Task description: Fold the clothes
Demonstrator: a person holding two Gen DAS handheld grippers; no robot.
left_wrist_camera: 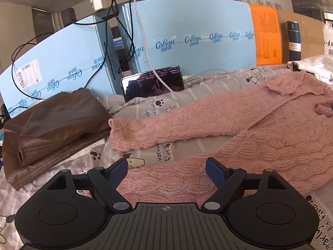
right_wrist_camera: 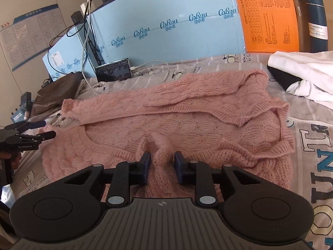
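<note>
A pink cable-knit sweater lies spread on the printed bedsheet, one sleeve stretched out to the left. My left gripper is open just above the sweater's near edge, with nothing between its blue pads. In the right wrist view the left gripper shows at the far left, beside the knit's edge. My right gripper is shut on a raised ridge of the sweater's knit at its near edge.
A folded brown leather jacket lies left of the sweater. A phone with a white cable leans on blue cardboard boxes behind. A white garment lies at the right, a dark bottle behind it.
</note>
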